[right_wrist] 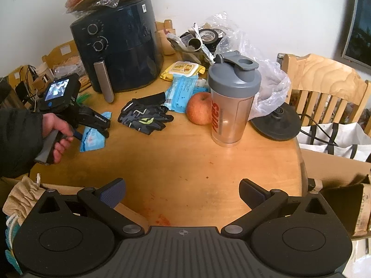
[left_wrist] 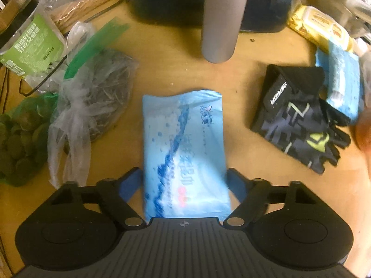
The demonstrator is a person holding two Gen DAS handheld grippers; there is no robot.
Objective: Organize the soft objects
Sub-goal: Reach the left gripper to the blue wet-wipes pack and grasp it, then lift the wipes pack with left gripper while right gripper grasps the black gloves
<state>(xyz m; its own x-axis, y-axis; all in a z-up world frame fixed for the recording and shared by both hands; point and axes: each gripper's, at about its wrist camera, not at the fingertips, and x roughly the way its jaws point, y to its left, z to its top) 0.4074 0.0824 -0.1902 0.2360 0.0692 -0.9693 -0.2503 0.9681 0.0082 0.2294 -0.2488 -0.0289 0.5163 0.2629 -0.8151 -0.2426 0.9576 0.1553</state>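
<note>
A light blue pack of wet wipes lies flat on the wooden table. My left gripper points down over its near end, with a blue pad pressed against each long edge. From the right wrist view, a hand holds that gripper over the pack. A black patterned glove lies to its right. Past the glove are a second blue pack and a yellow wipes pack. My right gripper stands open over bare table at the front, holding nothing.
A dark air fryer stands at the back, its grey handle jutting out. An apple, a shaker bottle and a kettle base sit right. Plastic bags crowd the left. A cardboard box and a chair flank the right edge.
</note>
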